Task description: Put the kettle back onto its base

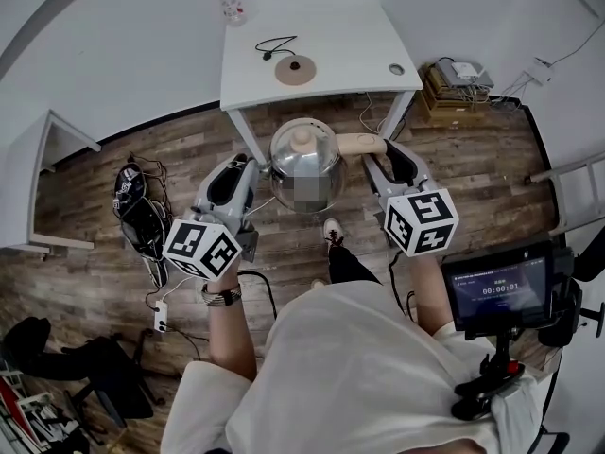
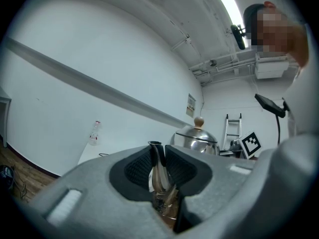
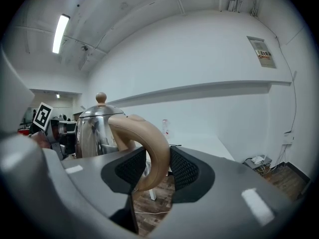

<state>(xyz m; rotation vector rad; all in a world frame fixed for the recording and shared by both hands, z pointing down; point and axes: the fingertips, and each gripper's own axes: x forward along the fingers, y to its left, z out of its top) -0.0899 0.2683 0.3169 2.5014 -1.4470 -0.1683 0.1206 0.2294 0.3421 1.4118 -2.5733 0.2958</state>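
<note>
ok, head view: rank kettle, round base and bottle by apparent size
1. kettle: clearly largest, though it's also nearest the camera.
2-3. round base and bottle: they look about alike, can't rank them.

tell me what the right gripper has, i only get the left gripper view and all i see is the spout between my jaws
observer: The right gripper is closed on the kettle's tan handle.
operator: where's the base
observer: The round base sits on the white table, beyond the kettle, with a black cord beside it.
operator: kettle over the table yet
observer: No. In the head view it shows in front of the table's near edge, over the wood floor.
</note>
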